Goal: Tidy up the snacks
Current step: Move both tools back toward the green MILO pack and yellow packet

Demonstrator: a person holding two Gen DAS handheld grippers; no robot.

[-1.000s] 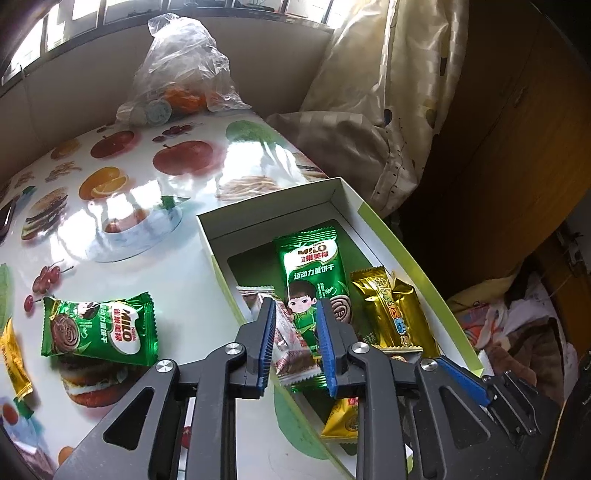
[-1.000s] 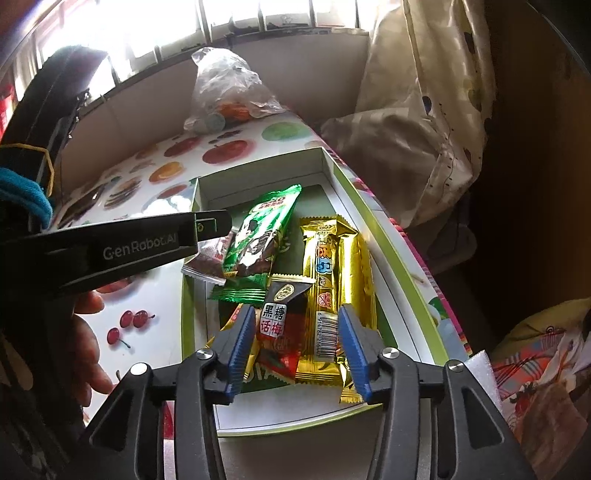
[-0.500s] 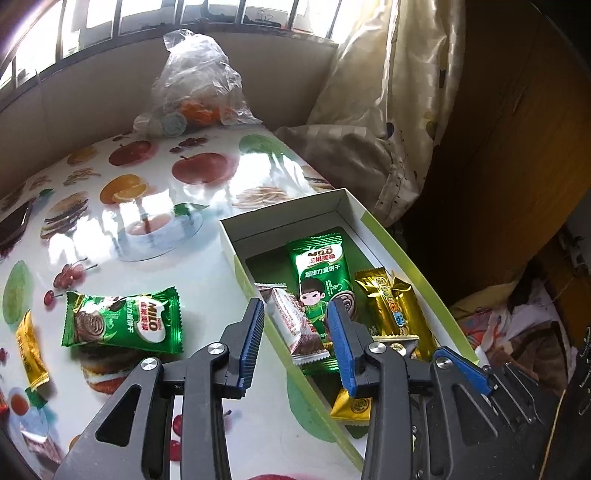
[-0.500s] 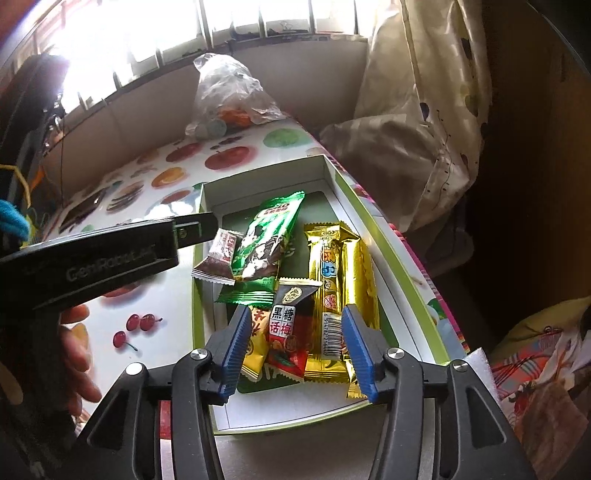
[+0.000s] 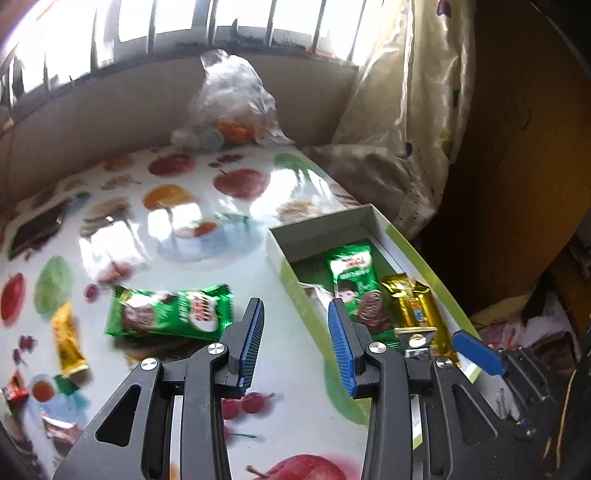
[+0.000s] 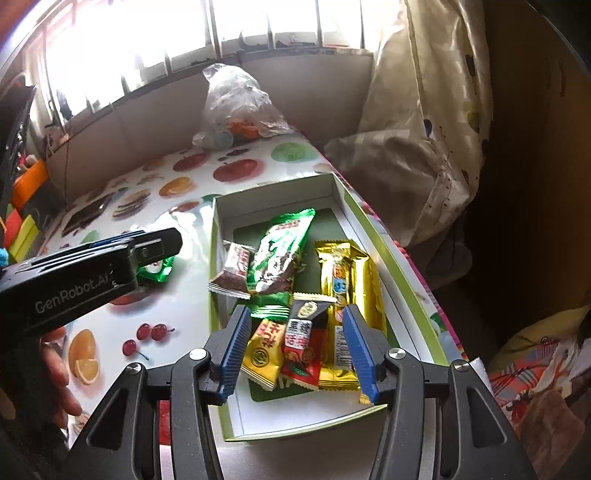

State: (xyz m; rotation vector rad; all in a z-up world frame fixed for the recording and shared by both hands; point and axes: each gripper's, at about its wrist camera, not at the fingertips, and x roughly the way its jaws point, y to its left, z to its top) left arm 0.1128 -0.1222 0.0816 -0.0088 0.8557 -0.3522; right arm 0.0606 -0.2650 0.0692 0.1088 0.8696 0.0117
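- Two views reached me, and I took the left wrist one first: a glossy fruit-print tablecloth (image 5: 192,229) covered the table, with a barred window (image 5: 184,33) behind, a clear plastic bag (image 5: 229,103) at the far edge and a cream curtain (image 5: 417,110) to the right.
- From that view I saw an open white box (image 5: 424,254) with green-edged walls at the table's right edge, holding a green Milo packet (image 5: 354,277) and a gold bar (image 5: 410,306) side by side.
- Outside the box, a second green Milo packet (image 5: 170,314) lay flat on the cloth, blurred, with a small yellow sachet (image 5: 68,341) further left.
- My left gripper (image 5: 295,339) had its blue pads apart with nothing between them, over the cloth just beside the box's near wall.
- On the right wrist view, the same cloth, window and curtain (image 6: 436,122) showed, and the box (image 6: 373,236) sat straight ahead.
- Inside it I counted the green packet (image 6: 280,251), a small brown-and-white wafer pack (image 6: 232,269) against it, the gold bar (image 6: 347,284), a red-and-black sachet (image 6: 303,343) and a yellow sachet (image 6: 264,350).
- My right gripper (image 6: 295,350) hovered above the near sachets, pads parted and gripping nothing; whether they touched a wrapper I could not tell.
- At the left, the other gripper (image 6: 147,251) reached in over the table, a hand (image 6: 59,365) below it.
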